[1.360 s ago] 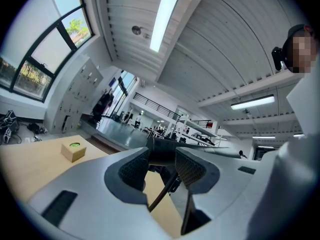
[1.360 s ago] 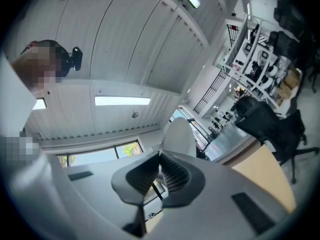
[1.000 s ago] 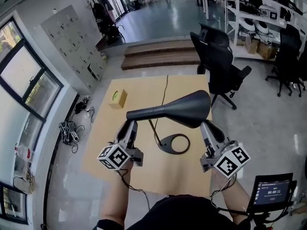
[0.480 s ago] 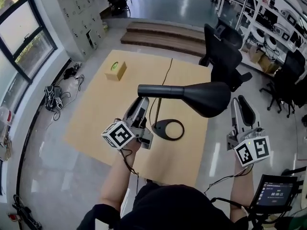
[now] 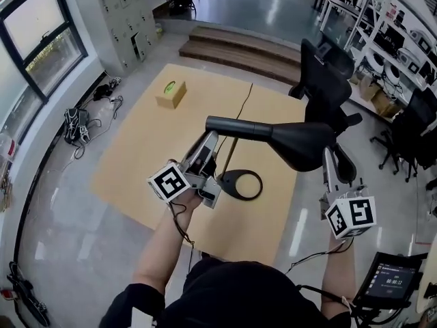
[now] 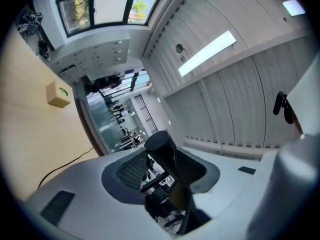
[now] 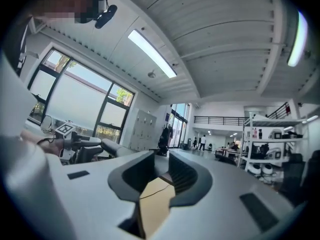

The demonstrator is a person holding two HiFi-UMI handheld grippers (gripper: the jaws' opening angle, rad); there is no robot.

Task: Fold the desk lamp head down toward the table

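The black desk lamp stands on the wooden table (image 5: pixel 150 149), ring base (image 5: pixel 240 185) flat and thin stem (image 5: pixel 229 154) rising. Its head (image 5: pixel 304 144) lies about level, the slim neck (image 5: pixel 235 127) pointing left. My left gripper (image 5: pixel 210 141) reaches up to the neck's end. In the left gripper view that dark cylinder (image 6: pixel 161 149) sits slantwise between the pads, touching both, so the left gripper (image 6: pixel 162 159) is shut on it. My right gripper (image 5: pixel 334 154) hangs just right of and below the shade, apart from it. The right gripper (image 7: pixel 159 176) is open; only table shows through.
A small cardboard box (image 5: pixel 170 93) lies at the table's far left. The lamp's cable (image 5: pixel 240 108) runs away over the far edge. Black office chairs (image 5: pixel 324 80) stand at the back right, wooden steps (image 5: pixel 232 46) behind, and a small screen (image 5: pixel 396 275) sits at my lower right.
The right gripper has slid out from under the shade to its right, risen a little and rolled. The left gripper has rolled while staying at the neck's end. The lamp head stays about level.
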